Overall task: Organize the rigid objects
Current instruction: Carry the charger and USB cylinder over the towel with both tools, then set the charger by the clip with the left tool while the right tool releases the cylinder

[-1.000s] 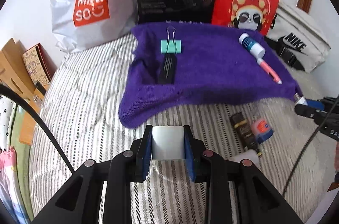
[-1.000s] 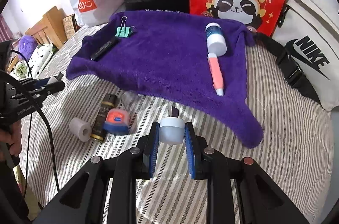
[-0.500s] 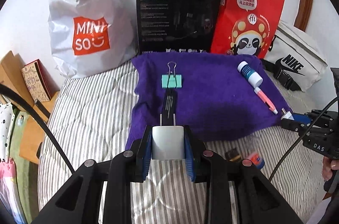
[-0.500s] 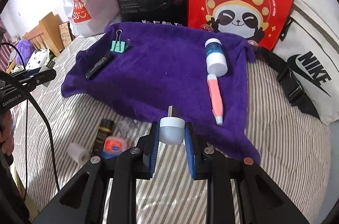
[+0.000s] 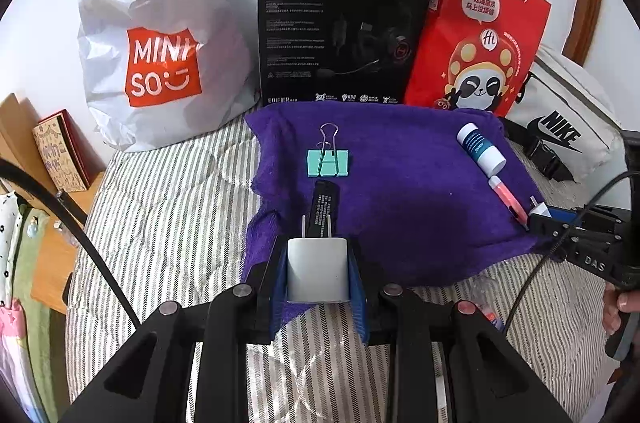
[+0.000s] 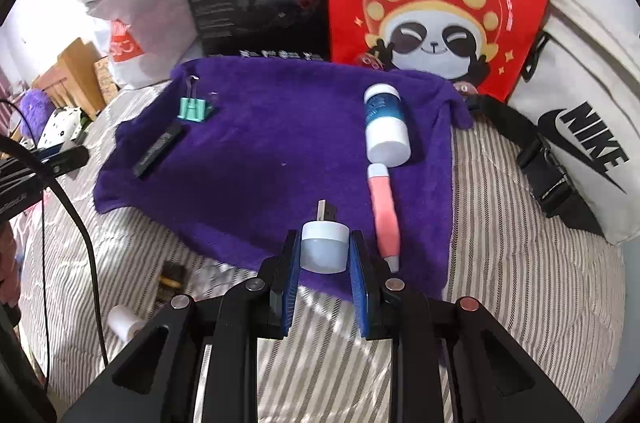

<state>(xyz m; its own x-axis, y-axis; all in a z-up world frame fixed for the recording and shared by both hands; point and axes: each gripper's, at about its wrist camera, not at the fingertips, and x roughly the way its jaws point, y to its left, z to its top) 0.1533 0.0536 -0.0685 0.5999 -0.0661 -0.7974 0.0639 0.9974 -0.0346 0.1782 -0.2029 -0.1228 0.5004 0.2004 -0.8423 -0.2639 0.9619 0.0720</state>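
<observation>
Presently, through my left wrist camera, my left gripper [image 5: 318, 273] is closed on a white plug adapter [image 5: 318, 275] — both blue pads press its sides, prongs pointing forward. It hangs over the near edge of the purple towel [image 5: 404, 199]. Directly ahead of the fingers lies a black flat stick [image 5: 323, 209], and just beyond it a green binder clip [image 5: 328, 162]. Ahead and to the right lie a white-and-blue bottle [image 5: 480, 149] and a pink pen [image 5: 507, 197], end to end. My right gripper's tip shows at the right, beside the pen.

Through my right wrist camera, my right gripper [image 6: 324, 255] is clamped on a small white USB light [image 6: 324, 249], its metal plug pointing forward over the towel's [image 6: 280, 143] near edge. The pen [image 6: 385, 213] lies just right of the fingers, the bottle [image 6: 386, 125] ahead of it. Far left ahead rest the clip [image 6: 194, 109] and the stick [image 6: 158, 150]. Behind to the left, on the striped bedding [image 6: 520, 263], lies a small white roll [image 6: 124, 321].
</observation>
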